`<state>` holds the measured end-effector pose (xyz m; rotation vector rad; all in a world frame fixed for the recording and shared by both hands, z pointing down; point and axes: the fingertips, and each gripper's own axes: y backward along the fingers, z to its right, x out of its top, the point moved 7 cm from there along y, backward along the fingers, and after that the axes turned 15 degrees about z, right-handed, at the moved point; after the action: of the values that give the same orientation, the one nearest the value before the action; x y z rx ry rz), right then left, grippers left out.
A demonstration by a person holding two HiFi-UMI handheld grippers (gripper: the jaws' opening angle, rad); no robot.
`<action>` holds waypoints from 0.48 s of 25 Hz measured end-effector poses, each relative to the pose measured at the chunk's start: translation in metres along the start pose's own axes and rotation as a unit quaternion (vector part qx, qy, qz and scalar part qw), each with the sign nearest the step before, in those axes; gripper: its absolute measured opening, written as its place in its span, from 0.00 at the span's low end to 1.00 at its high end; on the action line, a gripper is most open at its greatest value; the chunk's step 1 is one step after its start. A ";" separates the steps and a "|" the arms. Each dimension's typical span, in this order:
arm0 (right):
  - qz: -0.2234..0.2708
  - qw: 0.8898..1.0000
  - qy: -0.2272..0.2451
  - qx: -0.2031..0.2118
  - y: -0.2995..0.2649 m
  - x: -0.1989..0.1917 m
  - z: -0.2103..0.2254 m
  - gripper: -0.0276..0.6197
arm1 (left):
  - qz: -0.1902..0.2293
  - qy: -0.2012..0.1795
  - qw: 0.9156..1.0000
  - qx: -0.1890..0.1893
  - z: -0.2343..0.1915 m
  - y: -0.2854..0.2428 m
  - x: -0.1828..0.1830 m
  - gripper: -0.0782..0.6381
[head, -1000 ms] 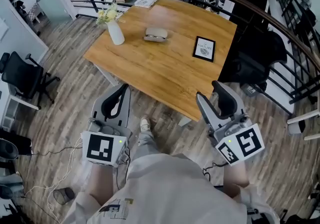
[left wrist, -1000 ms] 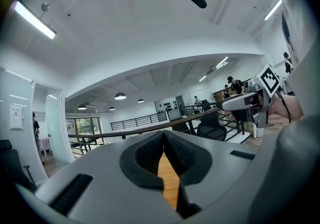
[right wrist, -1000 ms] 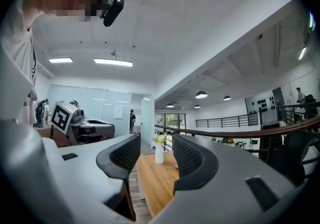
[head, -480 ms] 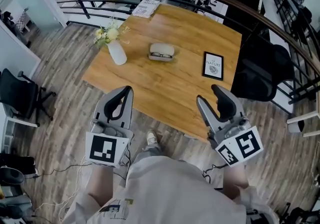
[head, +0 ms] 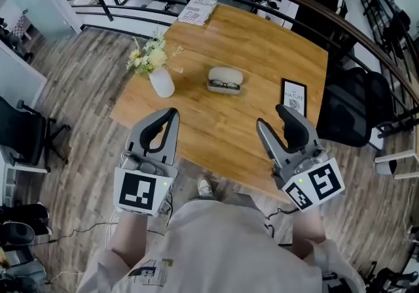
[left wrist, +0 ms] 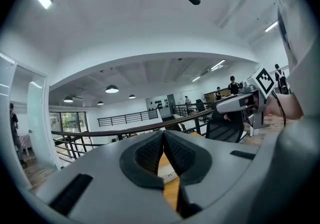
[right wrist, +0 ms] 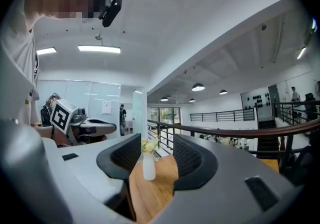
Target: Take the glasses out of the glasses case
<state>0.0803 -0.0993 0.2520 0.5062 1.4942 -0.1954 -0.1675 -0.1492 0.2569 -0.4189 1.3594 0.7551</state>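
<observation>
Lying open, glasses case [head: 225,80] long axis left-right, left hand-held gripper [left wrist: 163,137] clenched, right hand-held gripper [right wrist: 157,149] released.

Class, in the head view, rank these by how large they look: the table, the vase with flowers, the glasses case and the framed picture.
1. table
2. vase with flowers
3. glasses case and framed picture: too alike to rank.
</observation>
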 end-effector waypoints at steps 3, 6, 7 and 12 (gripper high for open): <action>-0.011 1.000 -0.010 0.006 -0.015 -0.009 0.006 0.39 | -0.003 0.012 1.000 0.005 -0.010 -0.009 -0.009 0.13; -0.019 1.000 -0.019 0.011 -0.022 -0.016 0.019 0.39 | -0.013 0.014 1.000 0.010 -0.014 -0.020 -0.016 0.13; -0.023 0.999 -0.017 0.015 -0.025 -0.017 0.025 0.39 | -0.010 0.009 1.000 0.011 -0.015 -0.024 -0.019 0.13; -0.047 0.997 -0.016 0.053 -0.033 -0.020 0.041 0.39 | 0.000 -0.004 1.000 0.019 -0.015 -0.038 -0.024 0.13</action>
<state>0.1012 -0.1498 0.2650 0.5156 1.4832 -0.3553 -0.1524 -0.1916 0.2719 -0.3844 1.3643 0.7294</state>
